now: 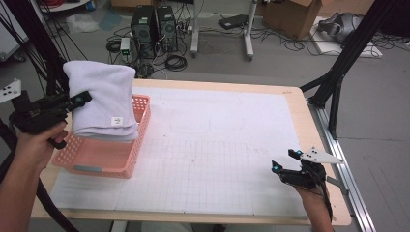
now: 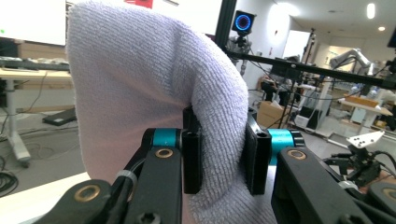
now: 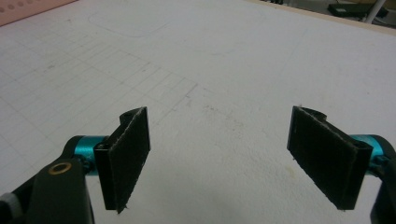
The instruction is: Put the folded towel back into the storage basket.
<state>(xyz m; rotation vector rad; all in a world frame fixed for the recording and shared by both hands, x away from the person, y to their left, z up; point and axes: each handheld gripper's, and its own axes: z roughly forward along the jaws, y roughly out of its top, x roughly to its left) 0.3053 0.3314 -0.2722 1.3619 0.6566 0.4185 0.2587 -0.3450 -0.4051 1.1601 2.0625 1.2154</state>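
Towel (image 1: pixel 104 99) pinched between left gripper (image 2: pixel 219 161) jaws, hanging over pink basket (image 1: pixel 104 157); lower straight, release once settled. Right gripper (image 3: pixel 224 158) jaws spread, nothing between

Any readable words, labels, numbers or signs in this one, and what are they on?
None can be read.
Small tag on the white towel: a dark mark, too small to read.
Red sign behind the towel in the left gripper view: cut off, unreadable.
Table mat: grid lines, no writing.

The towel (image 1: pixel 104 99) is rough looped terry cloth, the basket (image 1: pixel 104 157) glossy pink plastic lattice.
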